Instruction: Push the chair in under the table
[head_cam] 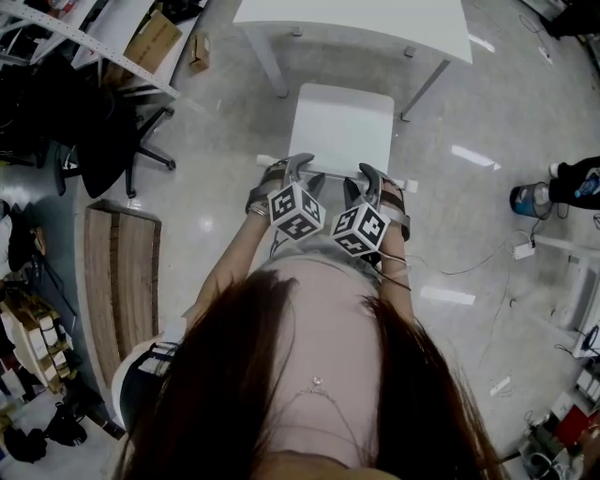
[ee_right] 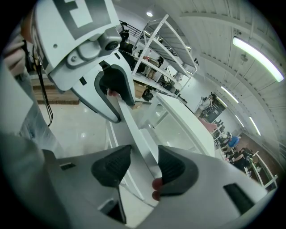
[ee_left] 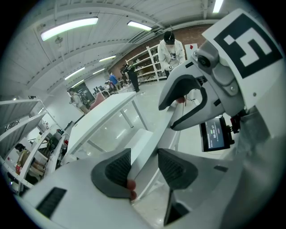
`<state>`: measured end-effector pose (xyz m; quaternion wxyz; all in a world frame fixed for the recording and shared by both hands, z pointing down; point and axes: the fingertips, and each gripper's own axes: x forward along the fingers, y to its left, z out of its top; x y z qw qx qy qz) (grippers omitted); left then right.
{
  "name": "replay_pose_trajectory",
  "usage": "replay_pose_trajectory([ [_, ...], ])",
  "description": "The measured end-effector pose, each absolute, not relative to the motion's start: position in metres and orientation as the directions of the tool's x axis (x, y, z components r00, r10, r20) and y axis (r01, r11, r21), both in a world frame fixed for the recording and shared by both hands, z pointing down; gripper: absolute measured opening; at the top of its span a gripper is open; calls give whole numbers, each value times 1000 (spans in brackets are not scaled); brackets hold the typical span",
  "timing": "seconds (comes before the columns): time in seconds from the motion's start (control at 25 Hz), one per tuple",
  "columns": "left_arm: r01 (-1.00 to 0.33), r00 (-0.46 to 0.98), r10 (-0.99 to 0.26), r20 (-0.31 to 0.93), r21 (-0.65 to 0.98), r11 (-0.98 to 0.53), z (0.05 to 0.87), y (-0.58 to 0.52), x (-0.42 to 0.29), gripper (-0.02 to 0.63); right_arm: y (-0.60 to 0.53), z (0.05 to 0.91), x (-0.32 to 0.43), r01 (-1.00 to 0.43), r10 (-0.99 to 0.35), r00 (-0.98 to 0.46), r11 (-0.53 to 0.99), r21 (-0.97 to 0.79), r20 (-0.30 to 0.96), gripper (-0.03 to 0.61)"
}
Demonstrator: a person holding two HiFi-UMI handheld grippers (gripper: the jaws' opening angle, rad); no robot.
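Head view: left gripper (head_cam: 299,165) and right gripper (head_cam: 368,174), side by side, clamp crosswise back rail of chair (head_cam: 342,127); table (head_cam: 375,23) straight ahead beyond seat.

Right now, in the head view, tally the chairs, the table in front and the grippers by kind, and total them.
Chairs: 2, white chair and black office chair
Tables: 1, white table
Grippers: 2, left gripper and right gripper
Total: 5

White square-seated chair (head_cam: 342,127) stands upright on the floor, seat fully out, squared up to the white rectangular tabletop (head_cam: 356,23). Seat front sits between the near legs, backrest on the far side.
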<state>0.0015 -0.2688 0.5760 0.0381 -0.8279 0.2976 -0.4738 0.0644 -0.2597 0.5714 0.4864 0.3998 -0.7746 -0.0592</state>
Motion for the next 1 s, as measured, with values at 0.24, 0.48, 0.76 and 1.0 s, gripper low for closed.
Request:
replay_pose_trajectory([
  [0.24,-471,371,-549,749,-358,-806,575,-293,15,192,-285,570,78,-552,-683,-216,675,490,698,195],
  [0.48,-477,366,-541,757,-346,-808,575,-311,17,193,-303,570,80,-547,-688,-222,675,496,691,195],
  [0.76,-476,375,-538,755,-341,-811,574,-324,17,193,-316,569,81,-546,-698,-225,668,505,679,195],
  [1.0,-477,378,-536,755,-337,-812,574,-337,18,193,-329,569,81,-545,-704,-229,665,510,673,195],
])
